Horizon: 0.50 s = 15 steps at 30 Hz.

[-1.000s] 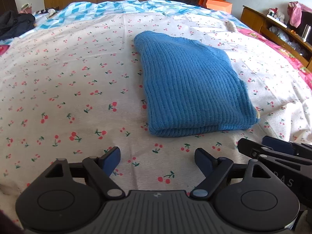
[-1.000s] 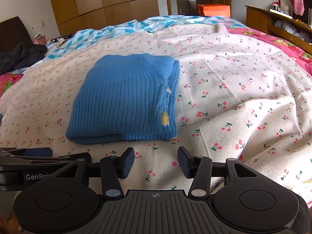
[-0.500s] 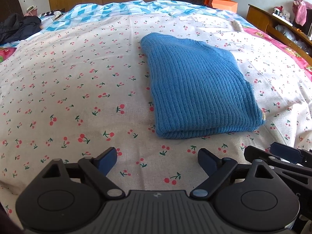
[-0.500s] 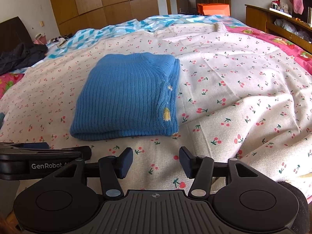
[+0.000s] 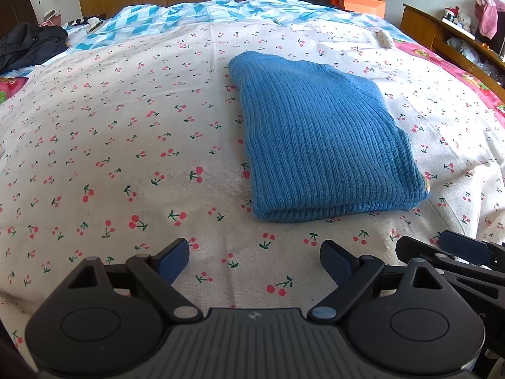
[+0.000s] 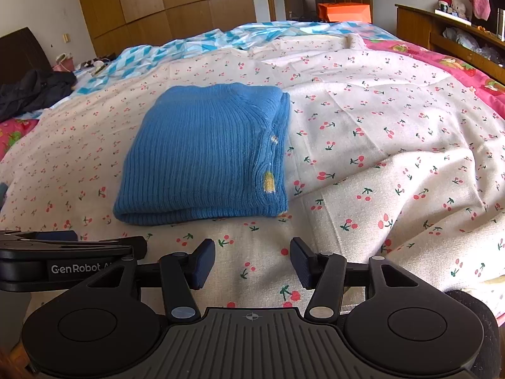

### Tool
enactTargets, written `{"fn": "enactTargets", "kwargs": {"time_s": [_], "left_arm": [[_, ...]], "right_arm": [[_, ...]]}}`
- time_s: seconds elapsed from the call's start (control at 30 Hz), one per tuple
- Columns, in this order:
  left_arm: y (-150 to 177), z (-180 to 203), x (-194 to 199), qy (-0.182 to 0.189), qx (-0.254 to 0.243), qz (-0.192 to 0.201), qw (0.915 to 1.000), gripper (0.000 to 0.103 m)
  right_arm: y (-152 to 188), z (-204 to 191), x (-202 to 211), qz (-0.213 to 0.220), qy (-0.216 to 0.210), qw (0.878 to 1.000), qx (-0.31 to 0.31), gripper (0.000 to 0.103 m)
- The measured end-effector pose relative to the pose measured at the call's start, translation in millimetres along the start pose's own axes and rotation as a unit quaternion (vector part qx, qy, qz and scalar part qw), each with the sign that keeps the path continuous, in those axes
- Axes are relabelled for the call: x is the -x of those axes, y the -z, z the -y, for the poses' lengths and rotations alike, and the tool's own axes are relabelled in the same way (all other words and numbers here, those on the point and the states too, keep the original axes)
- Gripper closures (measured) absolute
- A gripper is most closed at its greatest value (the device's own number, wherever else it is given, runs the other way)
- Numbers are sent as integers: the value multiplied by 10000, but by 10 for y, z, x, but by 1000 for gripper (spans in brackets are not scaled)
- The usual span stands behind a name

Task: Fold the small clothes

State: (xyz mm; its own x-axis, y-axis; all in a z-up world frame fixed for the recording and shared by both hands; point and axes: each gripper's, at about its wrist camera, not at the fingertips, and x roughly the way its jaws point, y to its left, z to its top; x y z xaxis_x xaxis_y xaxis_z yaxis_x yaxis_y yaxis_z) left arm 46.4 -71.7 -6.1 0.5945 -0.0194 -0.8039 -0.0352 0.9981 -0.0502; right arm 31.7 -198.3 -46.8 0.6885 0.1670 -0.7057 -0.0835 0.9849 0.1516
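Black left claw (image 6: 63, 252), "GenRobot" lettering

folded blue sweater (image 5: 318, 145): 1 | cherry-print sheet (image 5: 126, 132): 1 | orange bag (image 5: 363, 1): 1

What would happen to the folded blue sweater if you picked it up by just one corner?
The folded blue ribbed knit sweater would probably flop and come unfolded, since its layers only lie stacked loosely. It looks soft and thick, so it likely sags rather than staying flat. Pushed, it would probably bunch up on the cherry-print bedsheet rather than slide neatly.
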Motion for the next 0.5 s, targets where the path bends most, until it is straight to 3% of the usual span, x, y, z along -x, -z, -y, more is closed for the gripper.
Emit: {"fn": "enactTargets", "kwargs": {"time_s": [0.5], "left_arm": [[15, -6, -3, 52, 32, -58, 10000, 8]], "right_arm": [[9, 4, 24, 28, 66, 10000, -49, 48]]}}
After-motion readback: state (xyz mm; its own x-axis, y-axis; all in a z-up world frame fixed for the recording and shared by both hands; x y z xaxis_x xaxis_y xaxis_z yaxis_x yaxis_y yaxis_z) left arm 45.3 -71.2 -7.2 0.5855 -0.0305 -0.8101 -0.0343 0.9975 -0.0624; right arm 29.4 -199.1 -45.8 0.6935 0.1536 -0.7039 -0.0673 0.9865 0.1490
